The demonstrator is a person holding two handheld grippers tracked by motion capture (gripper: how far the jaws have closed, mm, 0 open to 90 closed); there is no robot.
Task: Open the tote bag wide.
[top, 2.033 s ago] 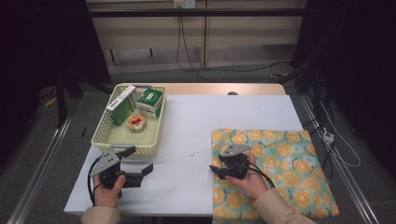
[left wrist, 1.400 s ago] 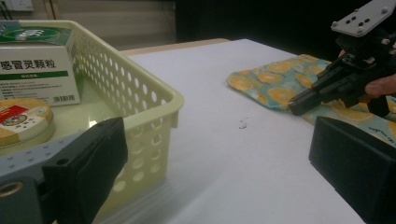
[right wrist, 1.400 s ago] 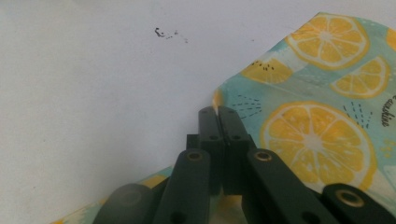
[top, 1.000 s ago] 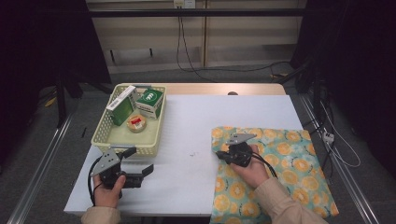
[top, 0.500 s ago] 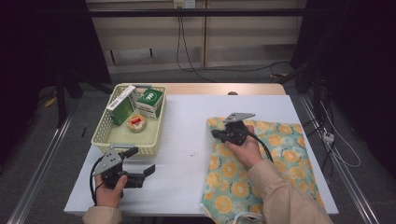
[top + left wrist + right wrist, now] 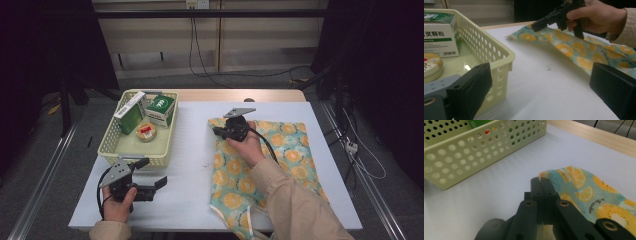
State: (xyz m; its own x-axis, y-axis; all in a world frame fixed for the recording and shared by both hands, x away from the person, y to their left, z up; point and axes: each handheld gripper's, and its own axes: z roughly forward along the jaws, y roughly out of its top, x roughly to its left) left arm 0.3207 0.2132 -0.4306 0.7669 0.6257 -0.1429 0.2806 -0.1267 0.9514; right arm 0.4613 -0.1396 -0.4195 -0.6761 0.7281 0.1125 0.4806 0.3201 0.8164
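The high view looks down over the table (image 6: pixel 190 200); both gripper views sit low, close, sharing the basket (image 6: pixel 499 53).

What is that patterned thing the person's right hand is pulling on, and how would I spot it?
On the white table, look right of the yellow basket. The cloth lies there, one corner pinched in the right tongs; it alone is soft, teal, printed with orange slices.

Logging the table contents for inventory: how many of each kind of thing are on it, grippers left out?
Baskets: 1, the yellow basket
Boxes: 2, the green box and the green-and-white box
Round tins: 1, the tin
Cloths: 1, the lemon-print cloth
Total: 5
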